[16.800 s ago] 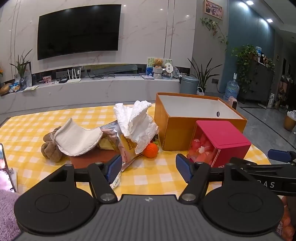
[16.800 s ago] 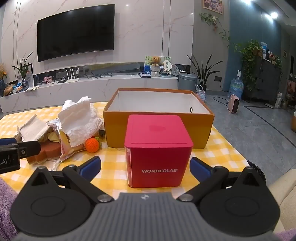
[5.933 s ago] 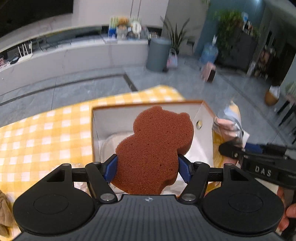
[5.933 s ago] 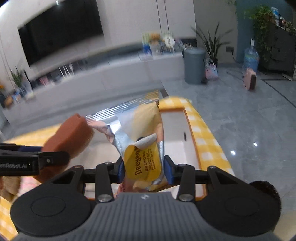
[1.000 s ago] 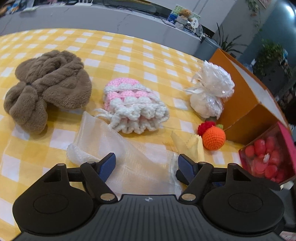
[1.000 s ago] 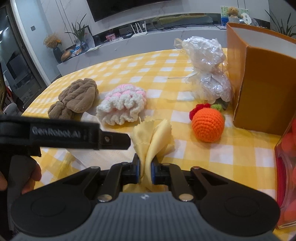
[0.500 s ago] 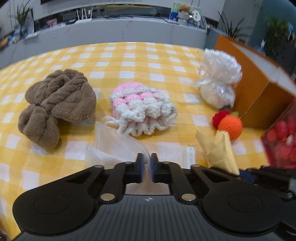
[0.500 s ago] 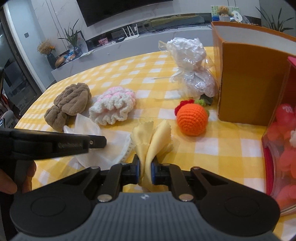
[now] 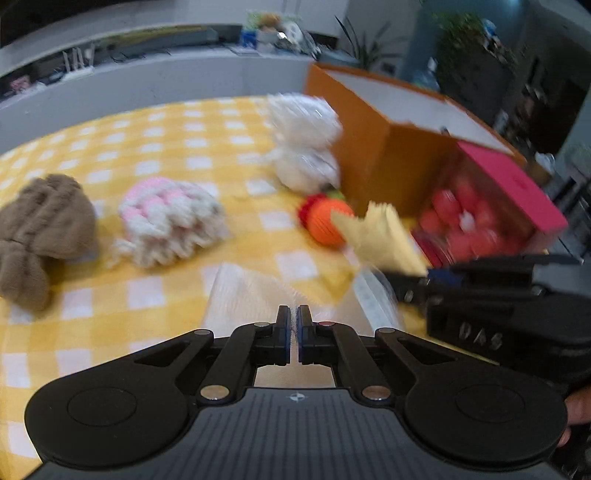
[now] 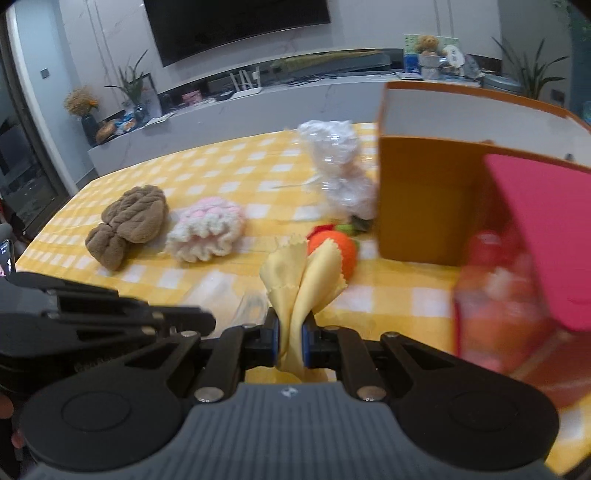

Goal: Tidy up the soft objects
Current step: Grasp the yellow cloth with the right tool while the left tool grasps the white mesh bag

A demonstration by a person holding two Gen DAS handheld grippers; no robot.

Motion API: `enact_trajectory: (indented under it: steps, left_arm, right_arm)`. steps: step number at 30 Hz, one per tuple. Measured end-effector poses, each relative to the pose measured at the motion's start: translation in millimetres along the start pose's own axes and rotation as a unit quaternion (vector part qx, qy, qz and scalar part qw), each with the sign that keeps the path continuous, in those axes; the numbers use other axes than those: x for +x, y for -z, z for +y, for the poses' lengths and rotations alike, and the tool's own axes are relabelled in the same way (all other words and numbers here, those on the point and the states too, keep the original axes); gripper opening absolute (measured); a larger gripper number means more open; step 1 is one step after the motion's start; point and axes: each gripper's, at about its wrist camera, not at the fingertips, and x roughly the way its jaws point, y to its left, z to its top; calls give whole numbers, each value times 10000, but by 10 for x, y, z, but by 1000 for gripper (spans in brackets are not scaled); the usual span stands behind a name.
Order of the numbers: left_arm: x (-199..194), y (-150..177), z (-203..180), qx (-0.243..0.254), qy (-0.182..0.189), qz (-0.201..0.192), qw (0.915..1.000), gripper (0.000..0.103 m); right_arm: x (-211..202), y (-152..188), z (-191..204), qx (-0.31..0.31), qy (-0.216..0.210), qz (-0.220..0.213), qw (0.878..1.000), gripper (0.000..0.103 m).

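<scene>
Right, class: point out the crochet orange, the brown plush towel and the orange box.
crochet orange (image 9: pixel 322 226), left wrist view, on its round orange body.
brown plush towel (image 10: pixel 138 216), right wrist view, on its upper bulge.
orange box (image 10: pixel 421 199), right wrist view, on its near outer wall.

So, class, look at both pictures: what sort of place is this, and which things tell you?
Most likely a home living room. A large black wall-mounted television hangs over a long pale low cabinet, leafy potted plants stand around, and the work surface is a table under a yellow-and-white checked cloth.
</scene>
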Motion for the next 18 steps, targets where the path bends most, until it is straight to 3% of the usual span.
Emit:
enact_trajectory:
  steps: [3,5,8,10,13,16,18]
  left_arm:
    - [-15,48,-25,-63,12,20,10000,28]
    - [-63,67,-30,-145,-162,-2,9998,67]
    - [-160,70,19,-383,-462,-121,9981,83]
    - [-176,86,129,-810,-580,-95,9950,90]
    - [-108,89,308,-1322,-636,128,9891,90]
    - [-8,75,345,-1381,-843,239,9865,90]
    - [40,83,340,-1332,-790,287,9875,90]
  right_arm:
    - [-78,62,-46,28,-6,46,10000,10]
    - [-102,104,-46,35,-40,92,9999,10]
    - [-135,150,-32,51,-107,95,9999,10]
    - [-142,165,-13,5,-145,92,9999,10]
    - [-118,181,7,-14,-145,155,9998,10]
    - [-58,228,-3,-14,-52,256,9997,10]
    - [-32,254,-26,24,-51,296,9995,10]
